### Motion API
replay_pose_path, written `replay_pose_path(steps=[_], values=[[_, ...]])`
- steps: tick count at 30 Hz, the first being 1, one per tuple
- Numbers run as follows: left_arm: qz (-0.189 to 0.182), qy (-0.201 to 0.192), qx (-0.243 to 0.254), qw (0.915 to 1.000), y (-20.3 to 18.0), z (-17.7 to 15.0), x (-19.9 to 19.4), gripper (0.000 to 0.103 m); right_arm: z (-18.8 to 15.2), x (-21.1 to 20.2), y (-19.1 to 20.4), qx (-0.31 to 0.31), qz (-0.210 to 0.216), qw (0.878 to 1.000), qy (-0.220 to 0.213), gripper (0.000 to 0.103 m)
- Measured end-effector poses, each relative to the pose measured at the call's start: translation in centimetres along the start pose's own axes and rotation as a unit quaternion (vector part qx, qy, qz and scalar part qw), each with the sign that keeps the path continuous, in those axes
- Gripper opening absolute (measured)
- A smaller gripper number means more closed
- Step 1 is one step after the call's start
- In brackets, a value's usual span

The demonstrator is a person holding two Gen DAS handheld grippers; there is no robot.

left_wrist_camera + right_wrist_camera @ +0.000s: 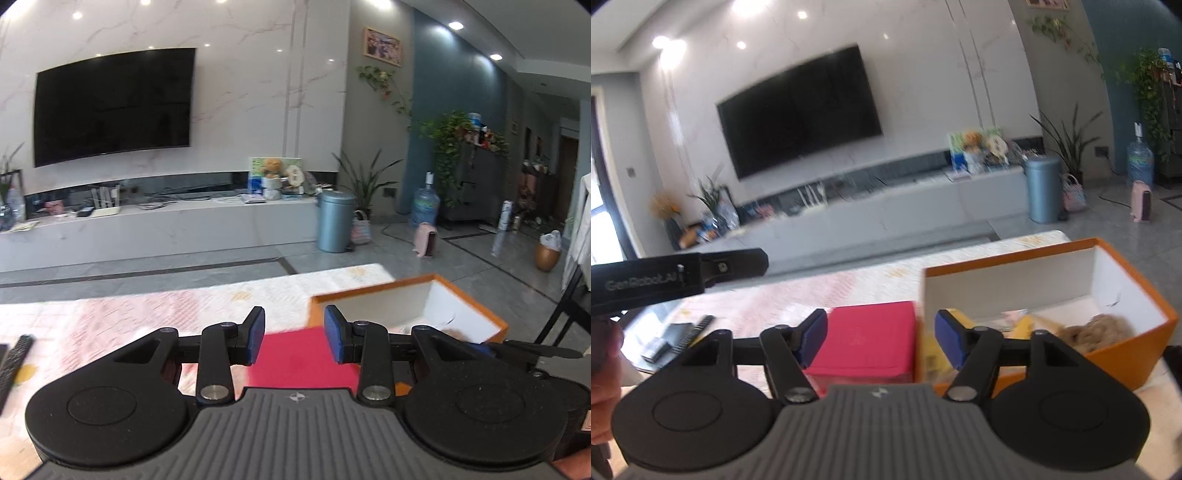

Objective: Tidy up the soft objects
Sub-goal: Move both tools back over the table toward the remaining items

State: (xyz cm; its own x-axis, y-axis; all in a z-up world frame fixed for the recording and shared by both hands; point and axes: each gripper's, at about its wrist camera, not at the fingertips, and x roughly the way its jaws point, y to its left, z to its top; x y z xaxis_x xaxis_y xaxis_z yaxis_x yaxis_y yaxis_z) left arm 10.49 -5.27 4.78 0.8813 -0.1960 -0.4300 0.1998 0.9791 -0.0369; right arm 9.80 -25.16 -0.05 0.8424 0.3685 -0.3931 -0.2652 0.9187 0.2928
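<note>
The left gripper [294, 335] was seen with its blue-padded fingers [257, 336] spread apart and nothing held between them. The right gripper [881, 339] was likewise spread wide and empty. Just beyond both, a pink-red box [870, 341] was set on the patterned surface [798, 295], touching or nearly touching the left wall of an orange box [1126, 356] with a white interior. Inside the orange box, a tan fluffy soft object [1097, 330] and a yellow item [1025, 326] were lying; the blur left them unidentified. Farther left, a dark remote [696, 328] was lying on the surface. Beyond, a wall-mounted television [114, 105] and a blue-grey bin [335, 221] were visible.
</note>
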Motion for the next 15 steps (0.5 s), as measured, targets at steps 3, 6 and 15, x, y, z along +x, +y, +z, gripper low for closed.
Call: replay_pose_path(steps=[3, 6, 15], values=[[0.020, 0.013, -0.005, 0.9997, 1.4, -1.7, -0.6, 0.041, -1.9, -0.3, 2.2, 0.004, 0.009, 1.000, -0.004, 0.067], [0.035, 0.031, -0.019, 0.9987, 3.1, -3.6, -1.1, 0.041, -3.3, 0.1, 4.0, 0.007, 0.007, 1.000, 0.009, 0.067], [0.064, 0.082, -0.075, 0.9917, 8.2, -8.6, -2.3, 0.041, -6.7, 1.2, 7.8, -0.029, -0.019, 0.999, 0.037, 0.067]])
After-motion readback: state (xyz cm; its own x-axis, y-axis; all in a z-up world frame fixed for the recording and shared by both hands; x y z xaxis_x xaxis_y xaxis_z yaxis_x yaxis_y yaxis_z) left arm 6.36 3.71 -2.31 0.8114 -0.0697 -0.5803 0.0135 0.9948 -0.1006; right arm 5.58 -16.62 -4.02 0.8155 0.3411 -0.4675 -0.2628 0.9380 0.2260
